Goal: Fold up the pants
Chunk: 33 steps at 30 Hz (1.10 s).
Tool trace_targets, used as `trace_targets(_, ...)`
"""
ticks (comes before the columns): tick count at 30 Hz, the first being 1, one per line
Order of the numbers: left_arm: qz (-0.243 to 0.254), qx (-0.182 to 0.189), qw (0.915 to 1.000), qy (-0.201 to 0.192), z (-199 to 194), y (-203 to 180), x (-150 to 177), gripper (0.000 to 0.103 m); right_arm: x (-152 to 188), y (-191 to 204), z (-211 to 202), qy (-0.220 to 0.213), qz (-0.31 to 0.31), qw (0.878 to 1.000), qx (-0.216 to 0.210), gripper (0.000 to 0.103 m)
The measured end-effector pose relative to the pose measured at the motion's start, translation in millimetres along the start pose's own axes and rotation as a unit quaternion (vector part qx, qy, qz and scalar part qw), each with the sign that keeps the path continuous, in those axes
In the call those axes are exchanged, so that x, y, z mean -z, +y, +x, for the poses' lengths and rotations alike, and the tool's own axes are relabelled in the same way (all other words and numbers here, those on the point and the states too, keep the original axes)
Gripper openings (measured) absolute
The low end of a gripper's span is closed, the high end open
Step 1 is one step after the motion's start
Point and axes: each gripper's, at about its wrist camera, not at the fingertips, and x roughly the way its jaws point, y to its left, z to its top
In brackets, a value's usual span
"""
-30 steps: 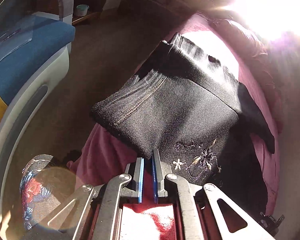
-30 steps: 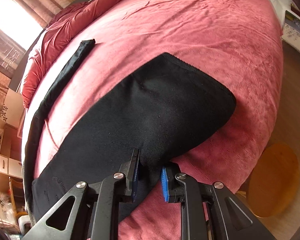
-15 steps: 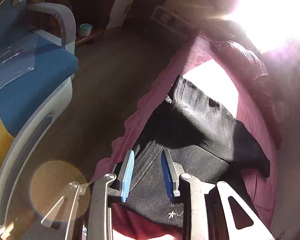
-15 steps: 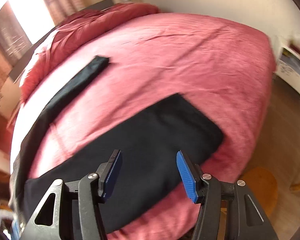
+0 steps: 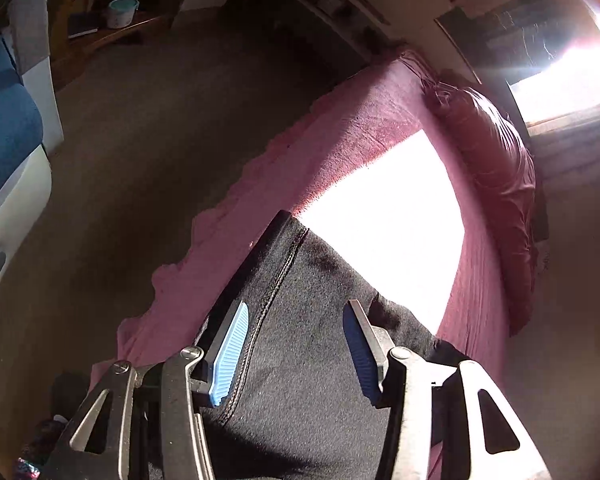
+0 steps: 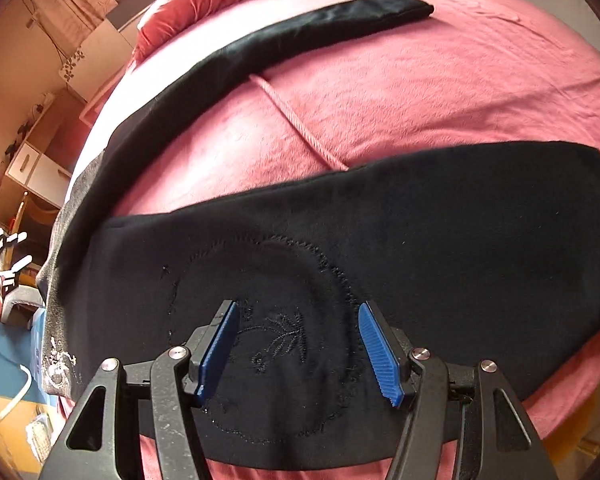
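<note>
Pink bedspread carries the black pants, spread flat so a fold can be laid. Left gripper has just been opening; right gripper gapes wide. Both hover empty above the cloth, likely after releasing it.

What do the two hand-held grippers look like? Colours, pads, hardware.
Both share one build. The left hand-held gripper and the right hand-held gripper each have two dark metal fingers with triangular cut-outs and silver screw heads at the pivots. Fingertip pads are ribbed blue plastic; the left one's sunlit pad reads lighter blue. No cables, markings or sleeves show.
</note>
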Motion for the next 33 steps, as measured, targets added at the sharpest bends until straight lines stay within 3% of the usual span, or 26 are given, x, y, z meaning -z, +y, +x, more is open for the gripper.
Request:
trace_targets(4, -0.031, -0.006, 0.9995, 0.001, 31, -3, -22, 0.05, -3, -2, 13, 0.013, 0.009, 1.0, 0.006, 0.065)
trace_targets(8, -0.022, -0.019, 0.9994, 0.017, 59, -12, -34, 0.05, -7, 3, 20, 0.021, 0.009, 1.0, 0.013, 0.068)
trace_targets(16, 0.0, -0.098, 0.9943, 0.041, 92, -23, -38, 0.048, -12, 21, 41, 0.026, -0.005, 0.999, 0.03, 0.074)
trace_targets(20, 0.058, -0.109, 0.992, 0.027, 84, -38, -30, 0.015, -14, 29, 48, 0.028, -0.008, 0.999, 0.034, 0.077)
trace_targets(24, 0.084, -0.067, 0.9941, -0.016, 50, -52, -11, 0.009, -15, 37, 58, 0.028, -0.012, 0.999, 0.038, 0.079)
trace_targets(27, 0.127, -0.025, 0.9896, -0.063, 7, -68, 16, 0.009, -13, 34, 56, 0.025, -0.007, 0.999, 0.033, 0.079)
trace_targets(30, 0.18, 0.042, 0.9776, -0.1, -42, -82, 54, 0.009, -15, 34, 53, 0.017, -0.005, 0.999, 0.03, 0.078)
trace_targets(33, 0.236, 0.107, 0.9583, -0.12, -91, -87, 102, 0.009, -19, 34, 43, 0.002, -0.006, 1.0, 0.027, 0.077)
